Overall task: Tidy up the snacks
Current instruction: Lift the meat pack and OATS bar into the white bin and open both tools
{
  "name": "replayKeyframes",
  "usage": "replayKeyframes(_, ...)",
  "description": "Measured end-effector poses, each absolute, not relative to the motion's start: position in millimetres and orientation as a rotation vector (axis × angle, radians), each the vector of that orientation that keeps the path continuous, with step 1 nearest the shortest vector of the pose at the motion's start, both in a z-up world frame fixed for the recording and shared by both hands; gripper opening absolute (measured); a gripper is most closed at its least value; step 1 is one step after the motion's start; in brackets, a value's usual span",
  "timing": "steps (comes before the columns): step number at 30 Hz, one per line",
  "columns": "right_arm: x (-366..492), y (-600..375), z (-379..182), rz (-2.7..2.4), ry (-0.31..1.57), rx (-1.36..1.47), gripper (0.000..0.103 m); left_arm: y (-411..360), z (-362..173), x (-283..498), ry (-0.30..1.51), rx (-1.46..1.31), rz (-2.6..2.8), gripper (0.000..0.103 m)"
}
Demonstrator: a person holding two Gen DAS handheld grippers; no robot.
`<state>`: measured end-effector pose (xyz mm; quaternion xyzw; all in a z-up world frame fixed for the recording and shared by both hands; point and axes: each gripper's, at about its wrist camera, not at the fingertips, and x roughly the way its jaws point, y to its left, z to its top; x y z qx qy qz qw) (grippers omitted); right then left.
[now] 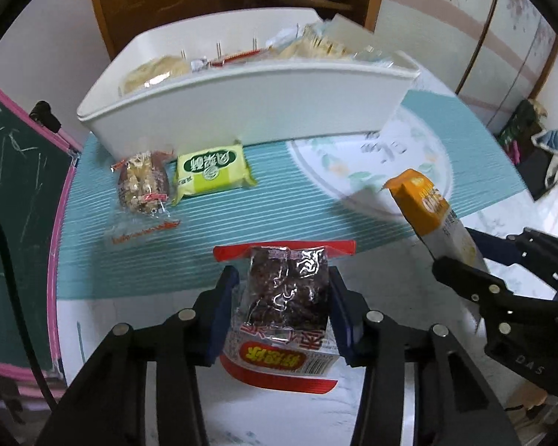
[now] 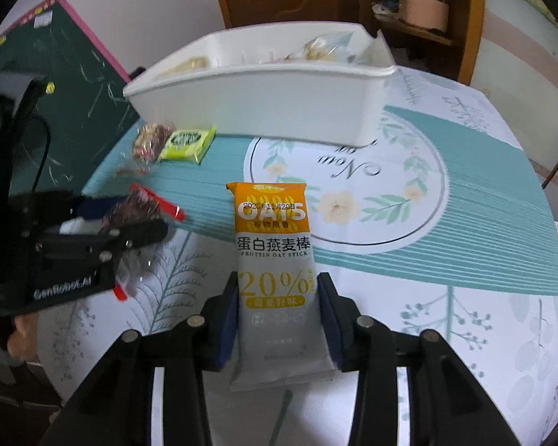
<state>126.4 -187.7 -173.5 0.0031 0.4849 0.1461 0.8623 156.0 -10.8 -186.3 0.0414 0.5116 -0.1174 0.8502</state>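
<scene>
Gripping a red-edged snack pack (image 1: 288,290) in left tongs (image 1: 284,290), oat bar (image 2: 277,282) clamped in right tongs (image 2: 279,304)

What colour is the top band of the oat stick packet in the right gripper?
Orange, above a pale grey-white body; the oat stick packet shows best in the right wrist view.

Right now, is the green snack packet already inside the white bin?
No, the green snack packet lies on the tablecloth before the white bin.

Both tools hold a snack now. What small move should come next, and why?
Probably carry both forward, over the white bin. The left tool grips the dark red-edged packet and the right tool grips the oat stick; the bin, already holding snacks, stands just behind.
</scene>
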Motion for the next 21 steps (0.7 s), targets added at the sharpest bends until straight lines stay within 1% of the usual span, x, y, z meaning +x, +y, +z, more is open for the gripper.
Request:
replayKeyframes(7,117.3,-207.0,-132.6,0.298,0.918,0.062,0.04,-23.5,-132.3,144.9,1.028,0.042,-0.217,0.045)
replayKeyframes(15,124.8,-226.0,-55.9,0.289,0.738,0.112,0.04,-28.2,-41.5,152.1,0.9,0.02,-0.186,0.045)
replayKeyframes(21,134.0,-230.6,-3.3,0.288,0.616,0.123,0.04,-27.9,6.7,160.6,0.818,0.054,-0.134,0.045)
